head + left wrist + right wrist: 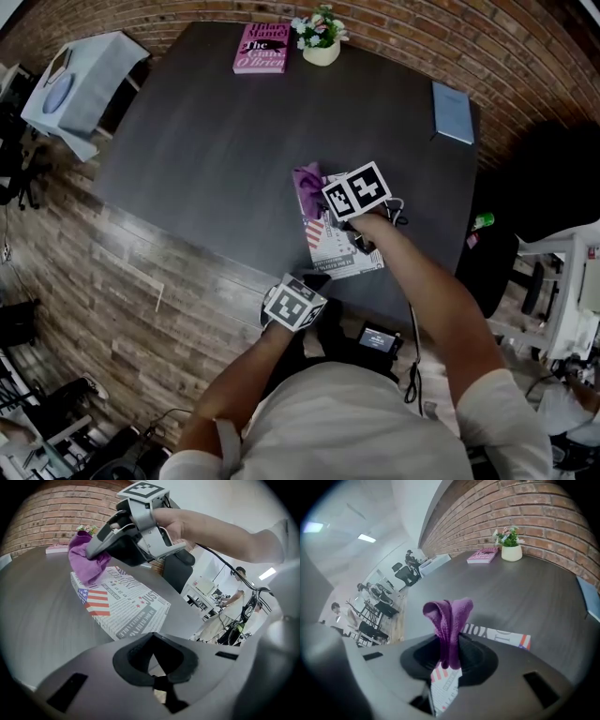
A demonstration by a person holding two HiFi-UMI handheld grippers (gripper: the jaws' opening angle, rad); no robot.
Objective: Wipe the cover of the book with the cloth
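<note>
The book lies by the table's near edge, its cover newspaper print with a striped flag. One purple cloth sits bunched at its far corner, clamped in the right tool. The left tool is closed, empty. That makes three books, with a pink book at the far edge beside one flowerpot and a grey-blue book at the right edge.
</note>
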